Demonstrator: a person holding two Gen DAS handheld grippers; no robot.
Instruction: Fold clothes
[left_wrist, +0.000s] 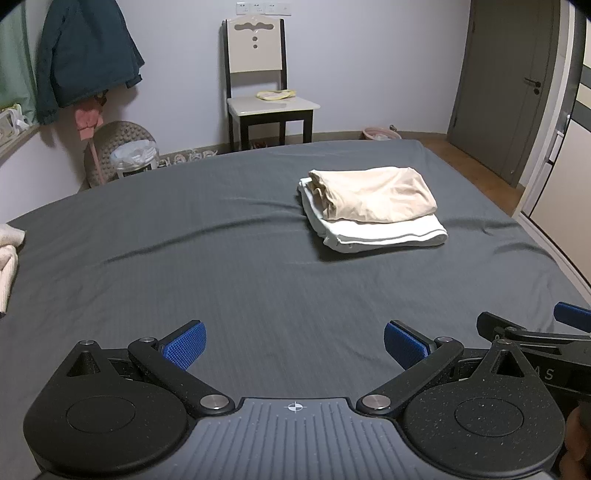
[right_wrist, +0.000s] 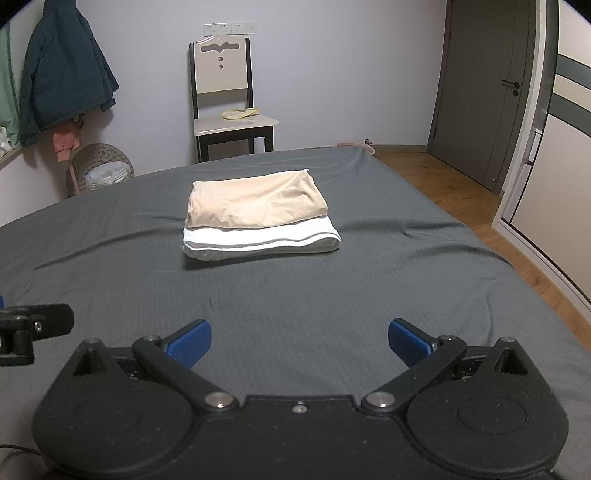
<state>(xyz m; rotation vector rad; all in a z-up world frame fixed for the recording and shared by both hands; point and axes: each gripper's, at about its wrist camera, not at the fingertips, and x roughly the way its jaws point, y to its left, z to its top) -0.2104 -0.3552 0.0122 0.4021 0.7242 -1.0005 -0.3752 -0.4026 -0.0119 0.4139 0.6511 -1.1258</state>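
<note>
— Both claws first: how do yours stand?

— Your left gripper is spread wide, its blue ribbed pads far apart with only the dark grey bedsheet between them. Nothing is gripped. Your right gripper is released the same way, blue pads splayed, empty, hovering over the sheet. It sits just beside the left one; you can see its black linkage at the right edge of the left wrist view.

— And the clothes?

— Two folded pieces are stacked on the bed ahead of you, well apart from both claws. A beige folded garment lies on top of a white folded garment, whose front edge sticks out beneath it. From your left gripper the stack lies ahead and to the right; from your right gripper it lies ahead, slightly left of centre.

— Anything else on the bed?

— At the far left edge of the left view there is some cream folded cloth, only partly in frame. Beyond the bed a cream-backed wooden chair stands against the wall.
</note>
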